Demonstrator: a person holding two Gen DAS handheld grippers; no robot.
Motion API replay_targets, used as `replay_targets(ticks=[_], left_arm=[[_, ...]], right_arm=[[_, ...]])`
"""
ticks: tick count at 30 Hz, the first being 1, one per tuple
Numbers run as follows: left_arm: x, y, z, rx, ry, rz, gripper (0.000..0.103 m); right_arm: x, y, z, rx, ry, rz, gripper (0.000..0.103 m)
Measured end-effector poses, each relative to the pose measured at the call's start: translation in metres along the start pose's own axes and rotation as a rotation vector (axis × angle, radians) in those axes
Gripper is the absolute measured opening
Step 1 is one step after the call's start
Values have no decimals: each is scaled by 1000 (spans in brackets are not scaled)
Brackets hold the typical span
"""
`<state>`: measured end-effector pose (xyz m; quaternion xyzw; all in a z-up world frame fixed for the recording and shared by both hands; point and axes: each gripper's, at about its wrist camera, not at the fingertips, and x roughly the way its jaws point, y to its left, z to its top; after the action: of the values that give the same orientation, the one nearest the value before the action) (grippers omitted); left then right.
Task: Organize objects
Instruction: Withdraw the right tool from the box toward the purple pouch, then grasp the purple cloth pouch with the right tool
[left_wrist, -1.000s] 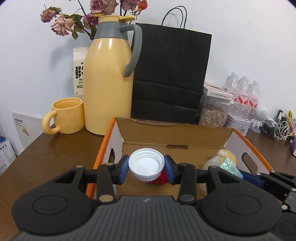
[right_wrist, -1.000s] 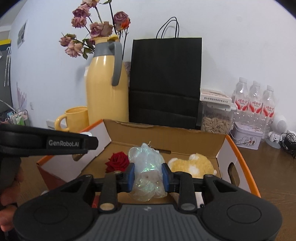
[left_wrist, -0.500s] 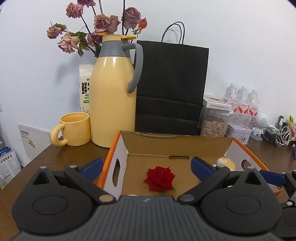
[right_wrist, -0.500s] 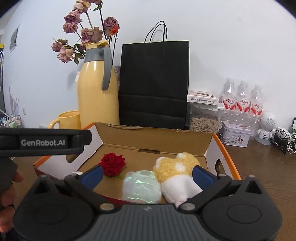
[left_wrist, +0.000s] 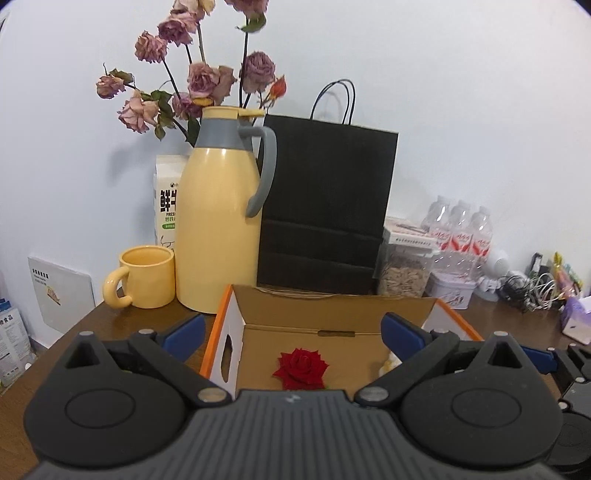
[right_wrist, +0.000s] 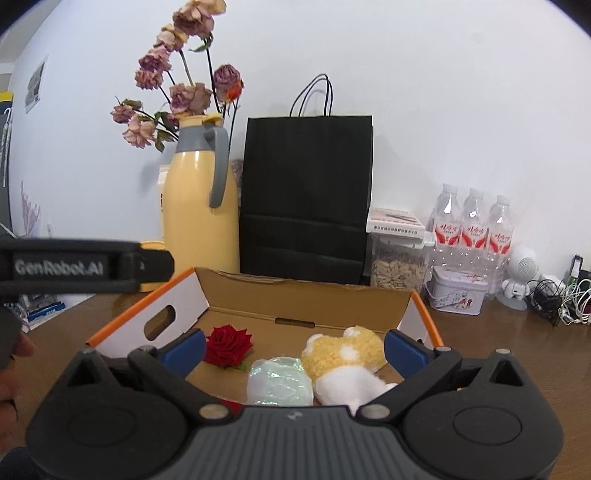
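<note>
Holding both grippers wide apart, we have nothing between the fingers on either side. Left gripper (left_wrist: 291, 332) has its blue fingers (left_wrist: 184, 331) spread past the width of the cardboard box (left_wrist: 332, 308); right gripper (right_wrist: 293, 345) is spread the same way, fingers (right_wrist: 404, 351) empty.

Both hover at the near edge of the box, looking in. Box sits on the desk (left_wrist: 74, 354), flaps up, orange trim on the side walls, oval handle cutout in the left wall.

Contents, from the right wrist view:
- red rose (right_wrist: 229, 345) on the box floor, left of centre
- iridescent plastic bundle (right_wrist: 279, 384) at the near edge, just right of the rose
- yellow-and-white plush toy (right_wrist: 347, 360) touching the bundle on its right

From the left wrist view we see only the red rose (left_wrist: 301, 367) clearly, plus a sliver of the plush behind the right finger.

The left gripper's body cuts across the left side of the right wrist view, and part of the person's hand (right_wrist: 11, 365) shows at the left edge.

Behind the box, along the wall: yellow mug (left_wrist: 146, 282), yellow thermos jug (left_wrist: 218, 229) with grey collar and handle, dried roses (left_wrist: 192, 81) behind it, milk carton (left_wrist: 168, 199), black paper bag (left_wrist: 325, 206), clear container of seeds (right_wrist: 397, 258), three water bottles (right_wrist: 472, 221), small tin (right_wrist: 456, 295), tangle of cables (right_wrist: 557, 299) far right.
</note>
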<state>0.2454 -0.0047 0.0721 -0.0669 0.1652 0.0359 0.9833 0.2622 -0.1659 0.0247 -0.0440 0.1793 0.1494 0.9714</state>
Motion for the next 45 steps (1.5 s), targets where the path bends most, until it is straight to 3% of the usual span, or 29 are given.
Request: replay_targets(ticks=[6, 14, 28, 35, 45], left_arm=[[-32, 8, -3, 24, -3, -3, 103], [-78, 31, -30, 54, 58, 17, 103], [-141, 78, -94, 37, 185, 31, 103], [-155, 91, -108, 12, 211, 38, 103], [-165, 104, -113, -21, 208, 35, 103]], right_arm=[[-30, 6, -7, -16, 3, -4, 103], [-77, 11, -32, -11, 31, 1, 103], [-125, 38, -101, -21, 179, 34, 103], [-125, 63, -113, -34, 236, 76, 103], [-88, 87, -114, -28, 334, 105, 103]])
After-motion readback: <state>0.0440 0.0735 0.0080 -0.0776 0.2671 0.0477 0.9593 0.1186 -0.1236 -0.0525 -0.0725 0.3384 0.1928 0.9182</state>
